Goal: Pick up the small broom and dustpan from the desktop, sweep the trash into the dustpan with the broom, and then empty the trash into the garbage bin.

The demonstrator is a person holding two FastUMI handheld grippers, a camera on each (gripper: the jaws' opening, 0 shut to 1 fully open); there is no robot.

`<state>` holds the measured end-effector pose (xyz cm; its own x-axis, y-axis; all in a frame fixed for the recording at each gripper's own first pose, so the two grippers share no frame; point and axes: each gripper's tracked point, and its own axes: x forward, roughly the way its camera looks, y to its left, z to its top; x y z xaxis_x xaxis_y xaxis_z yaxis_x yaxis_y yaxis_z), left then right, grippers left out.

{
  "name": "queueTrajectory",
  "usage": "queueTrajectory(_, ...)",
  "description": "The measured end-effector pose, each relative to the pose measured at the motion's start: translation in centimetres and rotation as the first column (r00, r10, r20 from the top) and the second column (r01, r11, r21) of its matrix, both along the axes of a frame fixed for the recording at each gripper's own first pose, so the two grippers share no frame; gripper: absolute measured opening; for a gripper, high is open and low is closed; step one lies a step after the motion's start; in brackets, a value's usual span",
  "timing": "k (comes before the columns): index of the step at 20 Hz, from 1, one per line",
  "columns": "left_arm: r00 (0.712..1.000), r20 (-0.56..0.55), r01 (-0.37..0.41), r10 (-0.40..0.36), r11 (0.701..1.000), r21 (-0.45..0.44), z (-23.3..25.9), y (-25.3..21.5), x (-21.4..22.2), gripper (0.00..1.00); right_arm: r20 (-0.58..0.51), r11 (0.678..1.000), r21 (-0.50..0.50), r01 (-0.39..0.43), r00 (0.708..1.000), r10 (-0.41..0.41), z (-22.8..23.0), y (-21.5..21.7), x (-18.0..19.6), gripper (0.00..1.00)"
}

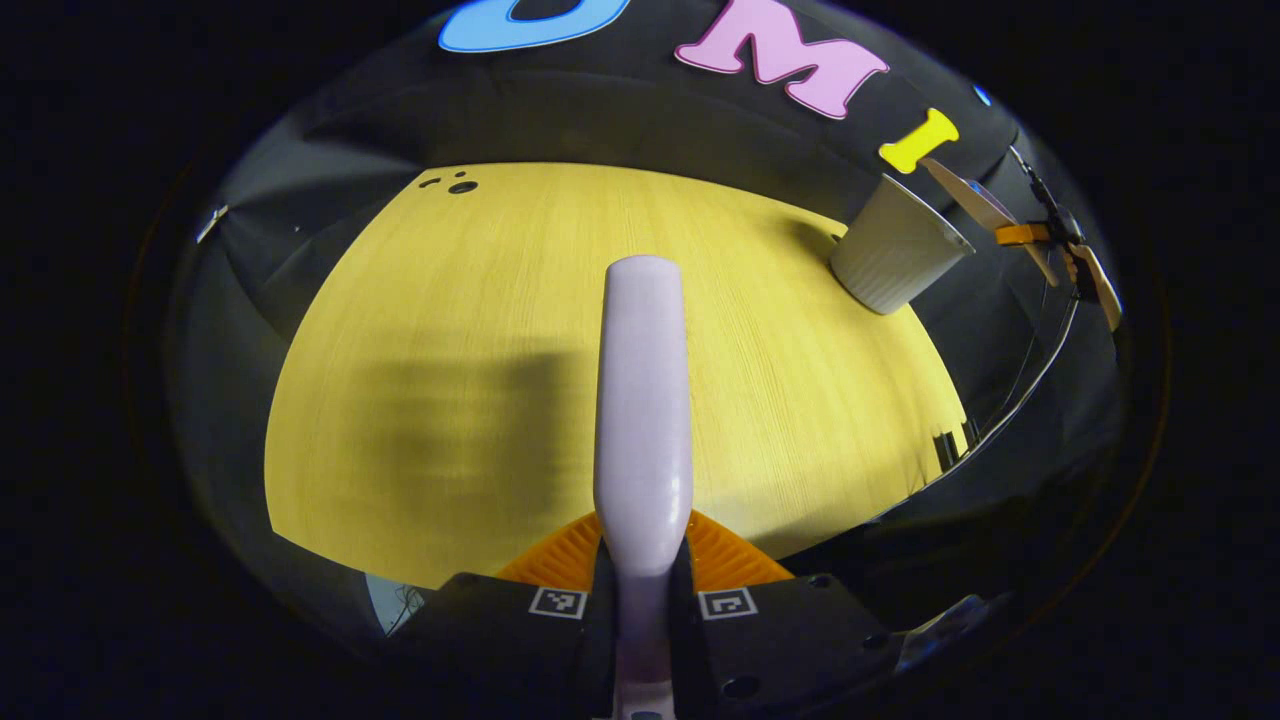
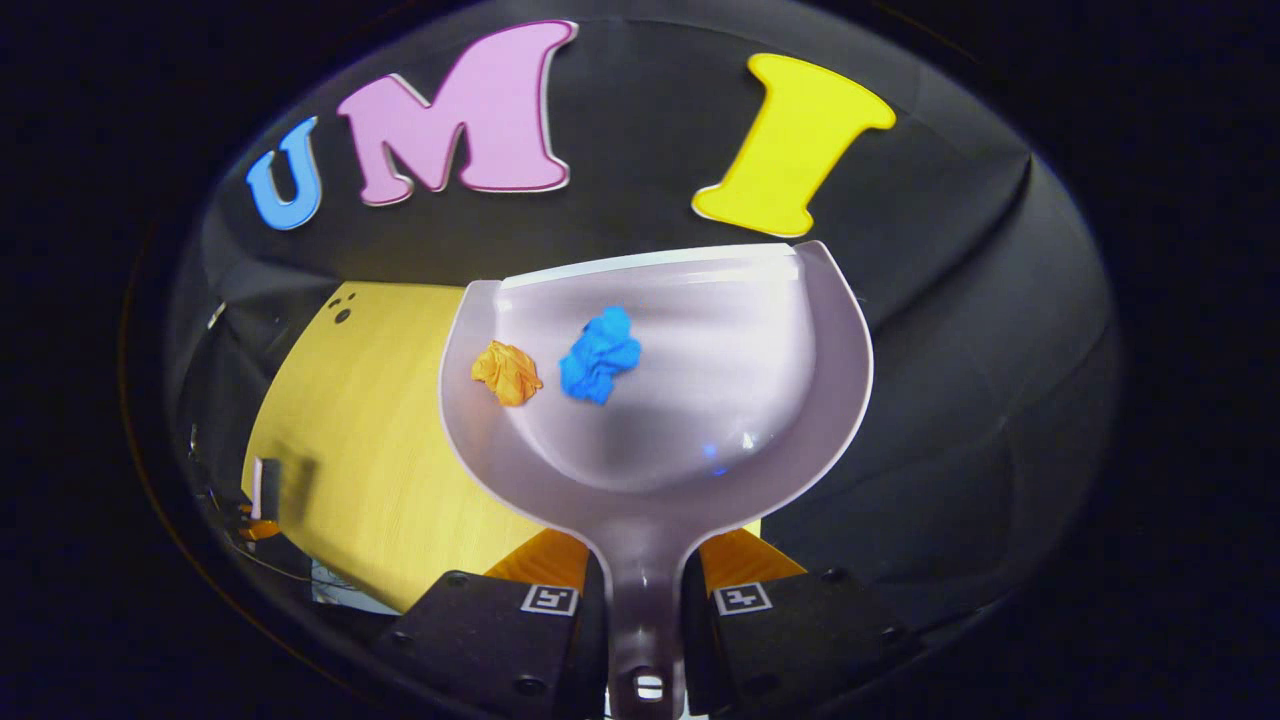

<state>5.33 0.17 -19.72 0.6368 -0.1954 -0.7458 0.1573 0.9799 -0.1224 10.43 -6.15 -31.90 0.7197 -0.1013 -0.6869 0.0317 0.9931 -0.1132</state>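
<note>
My right gripper (image 2: 645, 590) clamps the dustpan (image 2: 655, 390) handle at frame centre; its orange wad (image 2: 507, 372) and blue wad (image 2: 600, 354) look light and loose. My left gripper (image 1: 645, 580) clamps the rigid broom handle (image 1: 643, 400); garbage bin (image 1: 895, 258) sits upper right

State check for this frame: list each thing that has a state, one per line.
Left gripper: shut on the broom handle, held above the table.
Right gripper: shut on the dustpan handle, pan lifted.
Orange paper ball: lying in the dustpan.
Blue paper ball: lying in the dustpan, beside the orange one.
Garbage bin: upright at the table's far edge, open top.
</note>
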Motion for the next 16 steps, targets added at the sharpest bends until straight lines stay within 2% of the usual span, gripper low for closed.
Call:
queueTrajectory(2, 1.0, -0.005, -0.022, 0.022, 1.0, -0.016, 0.2, 0.3, 0.4, 0.26, 0.003, 0.999, -0.022, 0.046, 0.999, -0.046, -0.3, -0.3, -0.2, 0.34)
queueTrajectory(4, 0.999, -0.009, -0.048, 0.048, 0.998, -0.036, 0.2, 0.4, 1.1, 0.26, 0.013, 0.99, -0.117, 0.079, 0.997, -0.078, 0.1, -0.8, -0.3, 0.35)
queueTrajectory(7, 0.993, -0.004, -0.117, 0.117, 0.993, 0.003, -0.1, 2.1, 2.2, 0.27, 0.029, 0.958, -0.268, 0.098, 0.995, -0.093, -0.6, -1.3, -0.5, 0.35)
queueTrajectory(11, 0.984, 0.007, -0.177, 0.178, 0.982, -0.07, 0.9, 1.7, 2.9, 0.27, 0.025, 0.891, -0.448, 0.076, 0.997, -0.073, -1.3, -2.4, -0.6, 0.35)
queueTrajectory(16, 0.987, 0.003, -0.158, 0.158, 0.987, -0.006, 1.5, 2.5, 3.8, 0.26, -0.024, 0.761, -0.649, -0.009, 1.0, -0.008, -0.4, -3.9, -0.9, 0.34)
